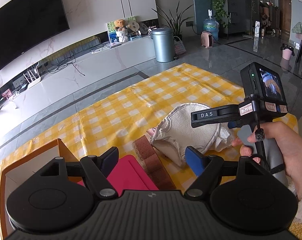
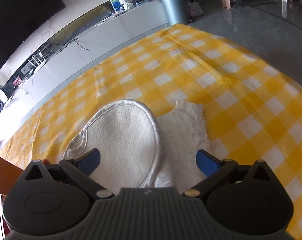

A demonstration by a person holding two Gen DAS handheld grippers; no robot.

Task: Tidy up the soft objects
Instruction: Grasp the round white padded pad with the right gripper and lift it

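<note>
A: Where is the soft white thing?

B: The white cloth mitt [image 2: 129, 140] lies on the yellow checked cloth [image 2: 240, 104] that covers the table, near the edge closest to us. A crumpled white rag [image 2: 187, 124] lies right beside it and touches it.

A: What are the right tongs [image 2: 149, 163] doing?

B: They hang just above the mitt. The jaws are spread wide, and the blue pads [image 2: 206, 162] do not press on anything. A hand [image 1: 278, 140] holds the handle.

A: And the left tongs [image 1: 153, 160]?

B: Spread wide too, with nothing in them. Under them is a pink flat thing [image 1: 127, 174] inside an orange box [image 1: 59, 146] at the near left corner. A brown sponge block [image 1: 151, 160] lies between the box and the mitt.

A: Does the sponge touch the mitt?

B: I cannot tell. They are very close.
</note>
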